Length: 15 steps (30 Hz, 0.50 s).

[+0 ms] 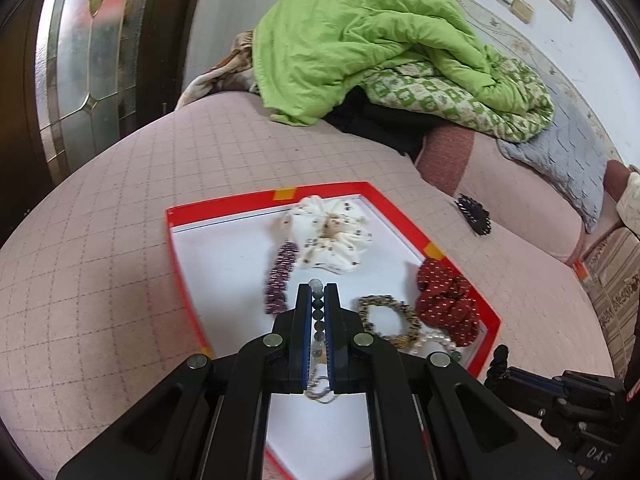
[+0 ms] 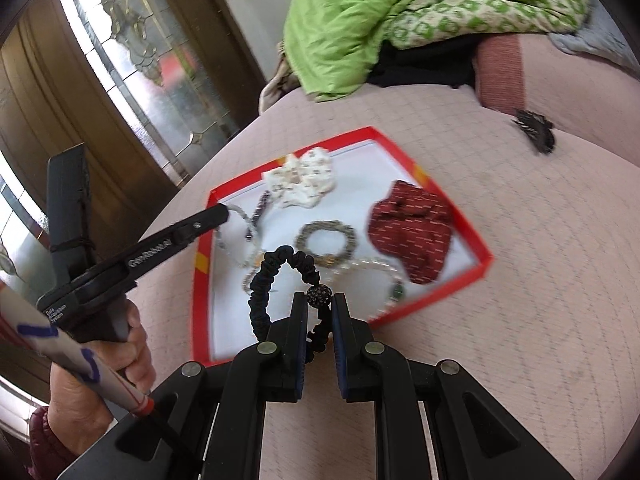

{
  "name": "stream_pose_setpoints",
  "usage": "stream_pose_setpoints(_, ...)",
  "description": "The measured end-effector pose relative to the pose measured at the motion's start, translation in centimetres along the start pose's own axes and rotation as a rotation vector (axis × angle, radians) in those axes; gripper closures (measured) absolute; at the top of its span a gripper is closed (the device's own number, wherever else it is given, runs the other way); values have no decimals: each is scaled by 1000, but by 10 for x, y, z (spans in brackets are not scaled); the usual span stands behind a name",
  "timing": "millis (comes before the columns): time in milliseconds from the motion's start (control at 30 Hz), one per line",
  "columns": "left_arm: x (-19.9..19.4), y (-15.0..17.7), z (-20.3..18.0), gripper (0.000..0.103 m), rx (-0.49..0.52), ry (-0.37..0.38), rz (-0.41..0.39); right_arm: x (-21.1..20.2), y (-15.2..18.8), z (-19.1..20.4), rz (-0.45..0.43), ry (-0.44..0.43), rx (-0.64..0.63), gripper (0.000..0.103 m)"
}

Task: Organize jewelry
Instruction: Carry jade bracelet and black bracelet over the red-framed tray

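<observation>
A red-rimmed tray [image 1: 172, 236] with a white floor lies on the pink bed; it also shows in the right wrist view [image 2: 460, 224]. In it lie a white scrunchie [image 1: 332, 236], a purple bead bracelet [image 1: 280, 276], a gold-brown bracelet [image 1: 390, 318], a dark red scrunchie [image 1: 446, 302] and a pearl strand [image 1: 438, 338]. My left gripper [image 1: 318, 290] is shut on a grey bead bracelet [image 1: 316, 308] over the tray. My right gripper [image 2: 319, 300] is shut on a black hair tie with a sparkly bead [image 2: 319, 295], near the tray's front edge.
A black hair clip [image 1: 474, 214] lies on the bed right of the tray. A green quilt [image 1: 360, 48] and patterned bedding are piled behind. A glass-panelled door [image 1: 80, 60] stands at the left. The bed edge drops off at the right.
</observation>
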<state>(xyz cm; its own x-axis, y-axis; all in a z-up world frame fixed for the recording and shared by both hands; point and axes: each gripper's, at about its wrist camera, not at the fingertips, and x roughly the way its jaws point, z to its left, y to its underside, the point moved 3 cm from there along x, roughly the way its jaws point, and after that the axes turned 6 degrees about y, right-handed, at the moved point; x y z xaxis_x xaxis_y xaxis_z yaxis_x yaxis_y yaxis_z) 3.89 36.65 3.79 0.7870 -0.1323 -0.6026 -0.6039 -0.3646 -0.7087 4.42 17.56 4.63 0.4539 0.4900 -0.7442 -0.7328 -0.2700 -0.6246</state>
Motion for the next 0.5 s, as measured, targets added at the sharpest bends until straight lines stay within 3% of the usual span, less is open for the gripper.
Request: stream_pose_setpoints(500, 8, 8, 13, 98, -17, -28, 42, 49, 4, 23, 79, 1, -43, 90)
